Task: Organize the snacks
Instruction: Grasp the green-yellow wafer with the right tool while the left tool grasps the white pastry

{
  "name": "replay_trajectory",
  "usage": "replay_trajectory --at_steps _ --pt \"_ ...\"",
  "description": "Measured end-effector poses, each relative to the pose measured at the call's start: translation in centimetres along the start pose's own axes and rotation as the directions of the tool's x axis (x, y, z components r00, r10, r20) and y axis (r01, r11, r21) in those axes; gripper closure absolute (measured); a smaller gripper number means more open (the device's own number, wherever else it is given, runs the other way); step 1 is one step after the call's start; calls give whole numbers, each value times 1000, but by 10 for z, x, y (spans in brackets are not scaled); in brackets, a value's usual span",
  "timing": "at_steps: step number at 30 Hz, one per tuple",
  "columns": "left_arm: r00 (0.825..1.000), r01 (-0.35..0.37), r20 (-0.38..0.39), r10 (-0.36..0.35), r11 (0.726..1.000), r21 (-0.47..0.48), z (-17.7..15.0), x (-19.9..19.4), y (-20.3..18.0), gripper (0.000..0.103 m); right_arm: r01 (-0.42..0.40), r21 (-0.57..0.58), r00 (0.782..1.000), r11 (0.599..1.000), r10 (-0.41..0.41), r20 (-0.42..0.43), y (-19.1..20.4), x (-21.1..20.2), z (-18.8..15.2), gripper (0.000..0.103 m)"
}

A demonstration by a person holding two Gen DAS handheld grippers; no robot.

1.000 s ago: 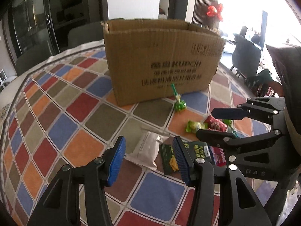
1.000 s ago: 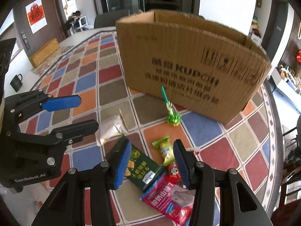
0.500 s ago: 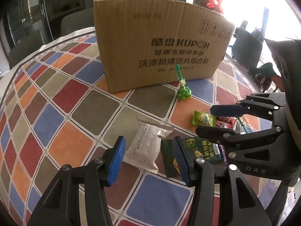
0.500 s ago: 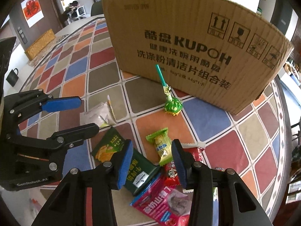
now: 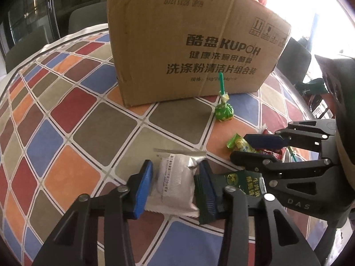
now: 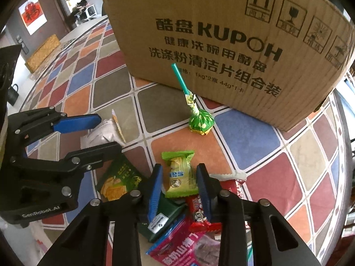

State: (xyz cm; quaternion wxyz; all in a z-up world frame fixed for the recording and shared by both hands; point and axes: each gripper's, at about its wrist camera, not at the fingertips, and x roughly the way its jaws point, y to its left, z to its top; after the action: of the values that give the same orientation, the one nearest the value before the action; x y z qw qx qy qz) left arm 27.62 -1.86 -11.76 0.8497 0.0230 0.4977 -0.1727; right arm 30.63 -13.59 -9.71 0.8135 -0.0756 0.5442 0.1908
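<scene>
Snacks lie on a chequered tablecloth in front of a cardboard box [image 5: 188, 42] [image 6: 221, 33]. My left gripper [image 5: 175, 184] is open, its blue pads on either side of a white snack packet [image 5: 172, 181] that lies on the cloth. My right gripper [image 6: 179, 186] is open around a light-green candy packet [image 6: 180, 174]. A dark-green biscuit pack [image 6: 119, 180] [image 5: 244, 181], a red packet [image 6: 198, 212] and a pink packet [image 6: 188, 248] lie beside it. A green lollipop [image 6: 200, 122] [image 5: 223, 112] stands near the box.
The box stands upright at the back of the round table [image 5: 55, 133]; its top opening is out of view. Dark chairs [image 5: 84, 20] stand behind the table. The table edge curves away at the right [image 6: 339, 155].
Both grippers have moved down and forward toward the table. The left one now straddles the white packet and the right one straddles the light-green candy packet. The snacks have not moved.
</scene>
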Motion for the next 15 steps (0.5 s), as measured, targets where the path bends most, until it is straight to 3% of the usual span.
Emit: replay_trajectory --at_steps 4,15 --pt "1000 5 -1 -5 1000 0 1 2 1 69 -7 9 1000 1000 7 10 0 0 0 79" --pt "999 -19 30 19 1000 1 0 -7 -4 71 -9 27 999 1000 7 54 4 -10 -4 80"
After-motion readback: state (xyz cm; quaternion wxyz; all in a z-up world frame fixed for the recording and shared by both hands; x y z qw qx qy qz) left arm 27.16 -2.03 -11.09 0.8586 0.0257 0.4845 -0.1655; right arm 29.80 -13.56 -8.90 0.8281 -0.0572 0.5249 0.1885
